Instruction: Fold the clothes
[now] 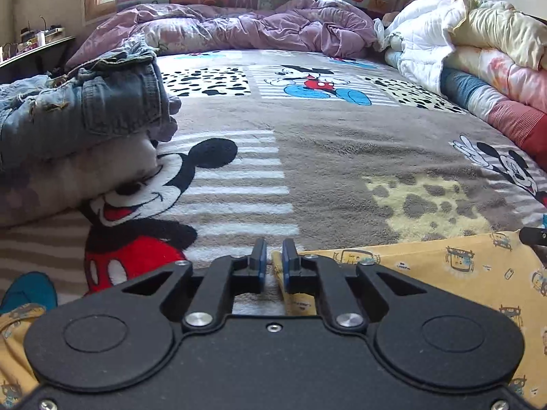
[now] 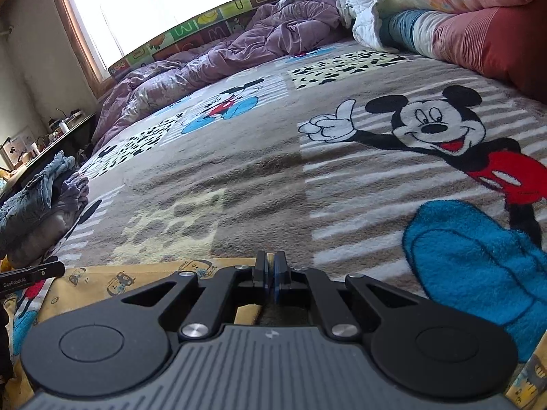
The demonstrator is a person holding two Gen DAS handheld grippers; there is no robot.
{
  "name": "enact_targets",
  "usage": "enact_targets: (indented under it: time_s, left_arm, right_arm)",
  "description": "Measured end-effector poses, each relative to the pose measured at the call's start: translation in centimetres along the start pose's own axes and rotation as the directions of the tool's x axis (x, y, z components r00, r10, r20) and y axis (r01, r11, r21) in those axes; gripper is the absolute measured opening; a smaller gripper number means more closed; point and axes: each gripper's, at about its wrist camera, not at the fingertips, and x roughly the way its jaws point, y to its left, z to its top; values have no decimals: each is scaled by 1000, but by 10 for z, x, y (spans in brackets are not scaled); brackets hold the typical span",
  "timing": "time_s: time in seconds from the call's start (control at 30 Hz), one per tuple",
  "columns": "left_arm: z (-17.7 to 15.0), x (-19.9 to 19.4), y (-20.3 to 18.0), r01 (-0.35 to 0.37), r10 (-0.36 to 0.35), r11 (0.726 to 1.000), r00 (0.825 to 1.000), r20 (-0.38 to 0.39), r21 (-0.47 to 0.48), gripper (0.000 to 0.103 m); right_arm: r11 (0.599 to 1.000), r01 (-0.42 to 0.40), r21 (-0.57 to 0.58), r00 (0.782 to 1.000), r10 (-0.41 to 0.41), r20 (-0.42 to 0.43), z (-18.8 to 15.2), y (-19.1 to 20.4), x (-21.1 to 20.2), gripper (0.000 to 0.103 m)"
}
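Observation:
A yellow garment printed with small cartoon figures lies flat on the Mickey Mouse blanket at the bed's near edge. My left gripper sits at the garment's left edge with its jaws a little apart; the cloth's edge lies against the right pad and is not pinched. In the right wrist view the same garment runs in to my right gripper, whose pads are closed together on its edge. The right gripper's tip shows at the far right of the left wrist view.
Folded jeans top a pile of clothes on the left of the bed. A crumpled purple duvet lies along the headboard. Rolled quilts line the right side. A cluttered side table stands beyond the left edge.

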Motion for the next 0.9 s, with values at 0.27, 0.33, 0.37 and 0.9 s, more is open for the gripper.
enact_targets:
  time_s: [0.27, 0.33, 0.37, 0.9]
  left_arm:
    - [13, -54, 4, 32, -35, 999, 997, 72, 42, 14]
    - [10, -69, -1, 48, -55, 995, 995, 79, 86, 13]
    - [6, -75, -5, 60, -69, 992, 995, 77, 113, 13]
    - [-100, -120, -32, 143, -127, 964, 988, -87, 226, 14]
  right_arm:
    - [998, 51, -31, 997, -49, 59, 9, 4, -23, 11]
    - [997, 46, -59, 996, -41, 84, 10, 10, -34, 11]
    - [996, 36, -76, 995, -29, 93, 10, 13, -40, 11]
    - [933, -133, -333, 990, 112, -84, -111, 86, -118, 8]
